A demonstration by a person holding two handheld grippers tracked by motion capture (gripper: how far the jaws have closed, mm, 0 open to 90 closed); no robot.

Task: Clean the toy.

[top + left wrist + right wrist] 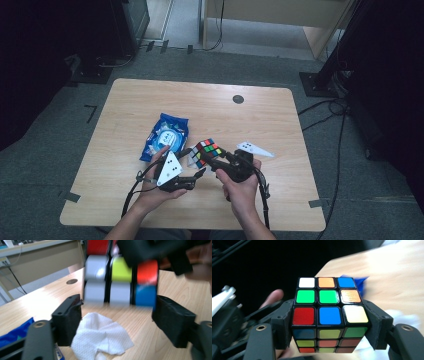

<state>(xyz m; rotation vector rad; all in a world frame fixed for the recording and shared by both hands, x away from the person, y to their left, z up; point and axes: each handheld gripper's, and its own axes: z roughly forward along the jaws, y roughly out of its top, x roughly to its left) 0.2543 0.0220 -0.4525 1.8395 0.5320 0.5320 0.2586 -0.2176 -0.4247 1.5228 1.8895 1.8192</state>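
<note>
My two black jaws (329,326) clamp a scrambled puzzle cube with coloured square stickers on black plastic (329,312), one pad flat against each side of its lower rows. The cube's upper face toward me shows white, orange and blue along the far row, two greens and an orange in the middle, red, blue and white nearest. Behind the cube lies the pale wooden tabletop (392,272), with a blurred blue patch (362,281) just beyond the cube's far corner. Beside the cube, a fingertip (273,296) shows against darkness.
</note>
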